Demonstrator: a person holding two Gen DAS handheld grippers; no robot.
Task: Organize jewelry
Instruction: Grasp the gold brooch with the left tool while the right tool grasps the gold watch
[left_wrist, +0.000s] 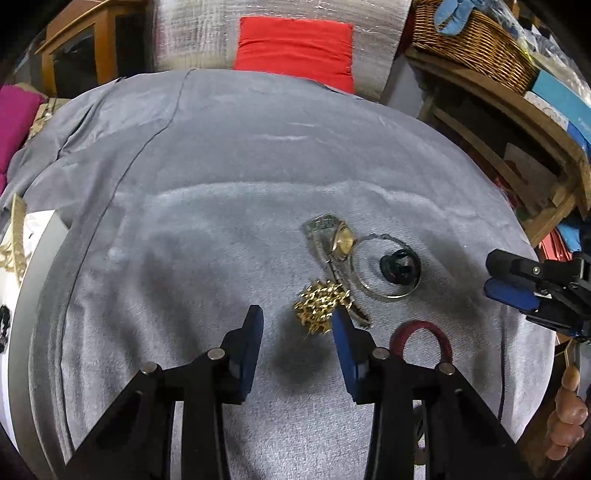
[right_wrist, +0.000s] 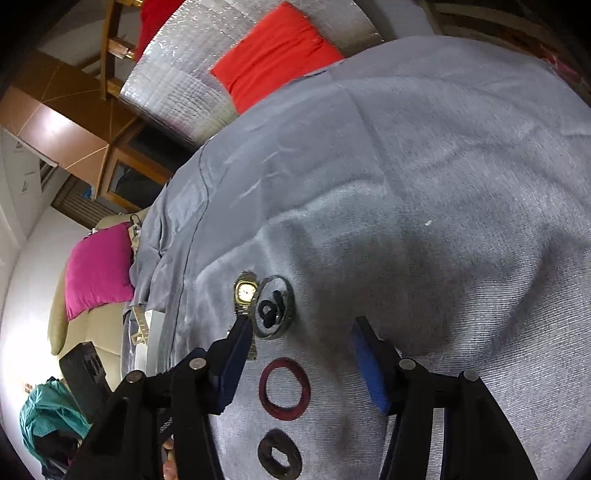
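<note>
a grey cloth (left_wrist: 229, 155) covers the surface; behind it a red cushion (left_wrist: 295, 48) leans on silvery quilting (right_wrist: 177, 92), wicker basket (left_wrist: 476, 44) on wooden shelves (left_wrist: 491, 122).

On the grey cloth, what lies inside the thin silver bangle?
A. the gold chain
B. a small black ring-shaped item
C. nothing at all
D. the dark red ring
B: a small black ring-shaped item sits within the silver bangle in both views, while the gold chain and the dark red ring lie outside it on the grey cloth.
</note>
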